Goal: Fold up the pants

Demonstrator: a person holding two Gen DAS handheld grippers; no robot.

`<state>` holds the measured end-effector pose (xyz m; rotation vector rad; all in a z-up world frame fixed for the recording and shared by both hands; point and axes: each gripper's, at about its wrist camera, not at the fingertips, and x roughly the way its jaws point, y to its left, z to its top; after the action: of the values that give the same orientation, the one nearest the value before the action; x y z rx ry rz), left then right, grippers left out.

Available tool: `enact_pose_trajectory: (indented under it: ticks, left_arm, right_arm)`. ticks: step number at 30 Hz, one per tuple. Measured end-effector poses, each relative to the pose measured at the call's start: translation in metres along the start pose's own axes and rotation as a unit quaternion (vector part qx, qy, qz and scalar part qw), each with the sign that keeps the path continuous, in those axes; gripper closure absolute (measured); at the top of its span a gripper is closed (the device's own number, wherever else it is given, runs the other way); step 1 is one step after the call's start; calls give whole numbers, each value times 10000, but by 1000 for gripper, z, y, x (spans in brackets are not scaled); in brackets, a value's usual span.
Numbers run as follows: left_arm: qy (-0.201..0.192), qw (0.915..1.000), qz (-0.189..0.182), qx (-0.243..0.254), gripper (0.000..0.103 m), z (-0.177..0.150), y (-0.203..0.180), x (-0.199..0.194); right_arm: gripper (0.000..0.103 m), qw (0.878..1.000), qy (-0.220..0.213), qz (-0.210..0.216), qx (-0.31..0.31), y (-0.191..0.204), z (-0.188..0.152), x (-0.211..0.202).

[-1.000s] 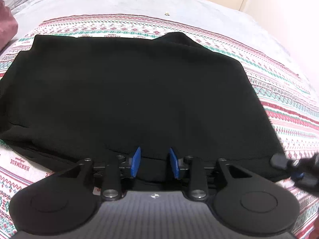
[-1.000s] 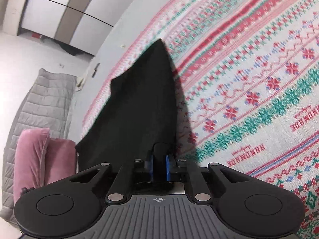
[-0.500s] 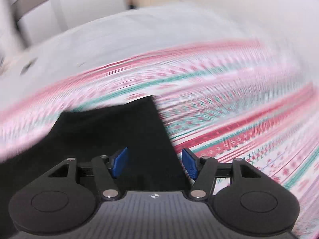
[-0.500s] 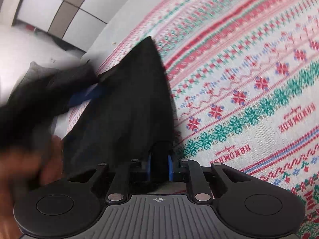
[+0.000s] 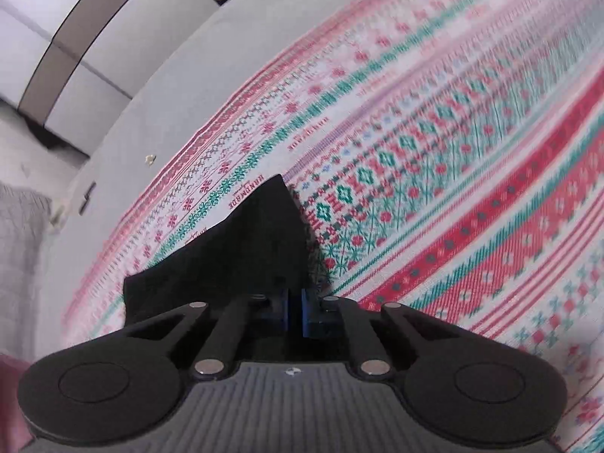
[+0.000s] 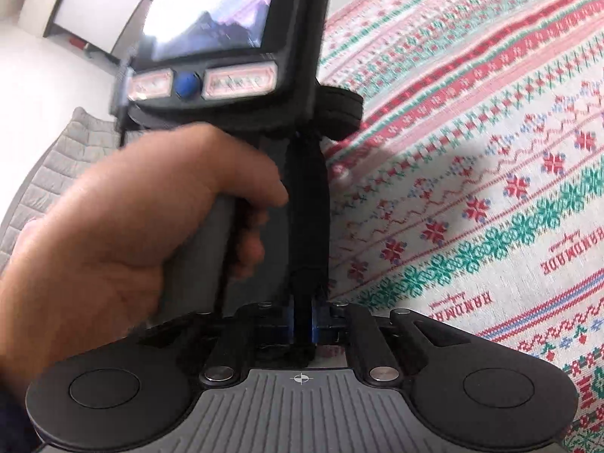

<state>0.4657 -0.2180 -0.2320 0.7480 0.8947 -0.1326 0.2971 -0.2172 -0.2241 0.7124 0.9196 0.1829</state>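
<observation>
In our left wrist view, our left gripper (image 5: 295, 315) has its blue pads pressed together on the black fabric pants (image 5: 241, 249), which rise from the jaws in a dark peak over the red, green and white knitted-pattern blanket (image 5: 472, 188). Our right gripper (image 6: 302, 321) likewise pinches a narrow black strip of them. Just beyond it, our bare hand (image 6: 132, 226) grips the other tool's handle. Farther off lies the grey bedsheet (image 5: 196, 75).

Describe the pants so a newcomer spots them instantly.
Start at the patterned blanket with red and green knit-style bands. The pants are the plain black cloth on it, running into the left gripper, whose jaws pinch them. Nothing else is solid black fabric.
</observation>
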Motion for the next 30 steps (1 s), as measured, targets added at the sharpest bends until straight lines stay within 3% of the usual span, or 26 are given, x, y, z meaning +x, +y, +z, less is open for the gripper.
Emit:
enact_pose_trajectory:
  ticks: [3, 6, 9, 14, 19, 25, 30]
  left_arm:
    - [-144, 9954, -421, -849, 76, -2, 31, -8]
    - [-274, 9836, -753, -1618, 76, -1, 64, -17]
    - [-393, 9751, -920, -1981, 76, 7, 76, -27]
    - [-665, 9681, -1075, -2165, 76, 28, 62, -57]
    - [-918, 9576, -1383, -2356, 76, 53, 33, -83]
    - [-1089, 9380, -1777, -2770, 76, 80, -23, -104]
    - [-1179, 9407, -2006, -2469, 76, 88, -48, -104]
  right_arm:
    - [96, 9999, -44, 15, -124, 0, 5, -7]
    - [96, 9997, -109, 30, -225, -7, 12, -20]
    - [97, 9993, -221, 114, -267, -13, 21, -36]
    - [97, 9978, -461, 50, -468, -19, 33, -69]
    - [97, 9961, -784, -175, -372, -51, 47, -113]
    - [97, 9933, -999, -569, -139, -110, 65, -162]
    - [97, 9883, -1083, -997, -386, -124, 65, -178]
